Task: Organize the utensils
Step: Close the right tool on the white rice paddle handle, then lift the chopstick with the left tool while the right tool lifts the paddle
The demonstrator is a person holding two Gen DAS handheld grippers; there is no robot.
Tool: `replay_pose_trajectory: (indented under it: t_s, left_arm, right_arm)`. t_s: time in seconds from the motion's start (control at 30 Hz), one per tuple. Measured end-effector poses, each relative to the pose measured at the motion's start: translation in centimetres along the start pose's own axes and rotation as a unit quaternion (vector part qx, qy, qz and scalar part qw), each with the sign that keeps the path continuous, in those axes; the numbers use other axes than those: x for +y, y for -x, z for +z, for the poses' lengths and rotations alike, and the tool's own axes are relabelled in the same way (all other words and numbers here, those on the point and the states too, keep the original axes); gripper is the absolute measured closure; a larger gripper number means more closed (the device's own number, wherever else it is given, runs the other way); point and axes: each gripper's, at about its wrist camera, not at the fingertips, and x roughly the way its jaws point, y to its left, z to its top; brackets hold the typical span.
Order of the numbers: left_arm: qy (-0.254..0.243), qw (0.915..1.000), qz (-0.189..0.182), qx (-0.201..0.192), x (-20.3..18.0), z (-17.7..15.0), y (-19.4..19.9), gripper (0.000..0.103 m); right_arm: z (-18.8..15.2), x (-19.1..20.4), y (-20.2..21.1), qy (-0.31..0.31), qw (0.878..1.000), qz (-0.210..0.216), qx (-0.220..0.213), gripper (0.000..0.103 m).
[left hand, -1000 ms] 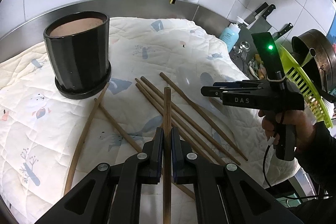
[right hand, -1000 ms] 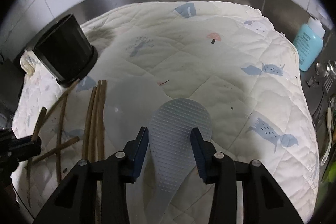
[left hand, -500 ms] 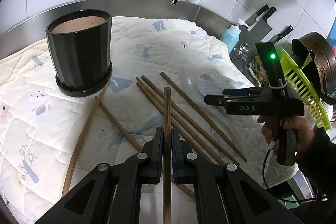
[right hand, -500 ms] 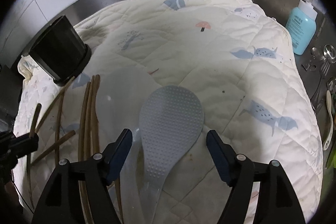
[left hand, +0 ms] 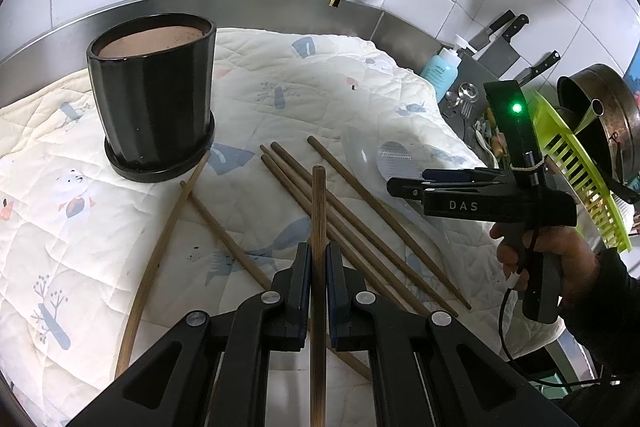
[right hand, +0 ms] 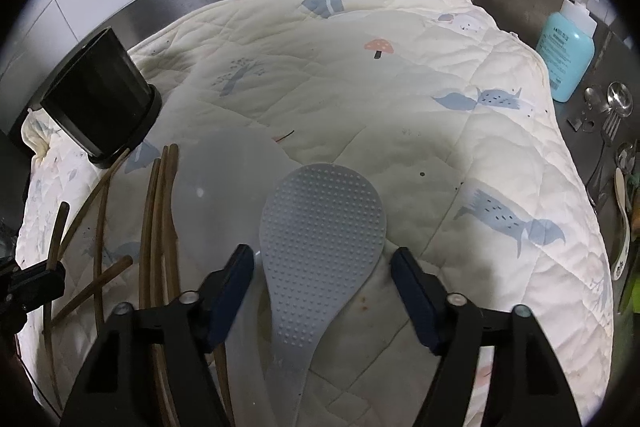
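Note:
My left gripper [left hand: 319,259] is shut on a brown wooden chopstick [left hand: 318,211], held above the quilt and pointing forward. Several more chopsticks [left hand: 360,223] lie on the quilt in front of it, also seen in the right wrist view [right hand: 158,227]. A black pot [left hand: 154,99] stands upright at the back left; it shows in the right wrist view [right hand: 98,107] too. My right gripper [right hand: 322,267] is open wide above a grey dotted rice paddle [right hand: 320,227] lying on the quilt, with a translucent paddle [right hand: 224,179] beside it. The right gripper also shows in the left wrist view [left hand: 408,183].
A white quilted cloth [right hand: 440,107] covers the steel counter. A blue bottle [right hand: 566,55] and metal spoons [right hand: 618,107] stand at the right edge. A green rack [left hand: 580,179], a pan [left hand: 600,115] and knives [left hand: 504,35] are at the far right.
My right gripper opened wide and rose off the grey rice paddle, which now lies free on the quilt. My left gripper still holds its chopstick, hardly moved.

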Motion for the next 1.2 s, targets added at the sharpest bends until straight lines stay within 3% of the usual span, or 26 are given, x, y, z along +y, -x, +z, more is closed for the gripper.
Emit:
replay_pose_trajectory:
  t_s: [0.5,0.53,0.57,0.6,0.8,0.87,0.93,1.2]
  left_arm:
    - [0.010,0.9999,0.004,-0.012,0.5,0.5,0.5,0.096]
    - [0.010,0.9998,0.004,-0.014,0.5,0.5,0.7,0.096]
    - [0.011,0.9998,0.005,-0.018,0.5,0.6,0.9,0.096]
    - [0.012,0.9997,0.005,-0.020,0.5,0.7,1.0,0.096]
    - [0.014,0.9995,0.008,-0.026,0.4,0.9,1.4,0.096]
    - [0.014,0.9996,0.008,-0.024,0.3,0.7,1.4,0.096]
    - [0.014,0.9996,0.008,-0.023,0.3,0.6,1.3,0.096]
    - [0.018,0.9997,0.006,-0.018,0.2,0.6,0.8,0.096]
  right_arm:
    - [0.0,-0.7,2.2,-0.004,0.999,0.032,-0.035,0.037]
    - [0.0,-0.7,2.5,0.000,0.999,0.036,-0.041,0.042]
    - [0.0,-0.5,2.9,0.007,0.998,0.038,-0.046,0.071]
    - [0.1,-0.4,3.1,0.011,0.998,0.035,-0.048,0.074]
    - [-0.1,-1.2,3.1,-0.022,0.997,0.064,-0.027,0.073]
    - [-0.3,-1.3,3.1,-0.026,0.998,0.061,-0.020,0.054]
    - [-0.6,-1.1,3.4,-0.019,0.999,0.045,-0.023,0.046]
    - [-1.5,-1.0,3.2,-0.018,0.999,0.029,0.005,0.045]
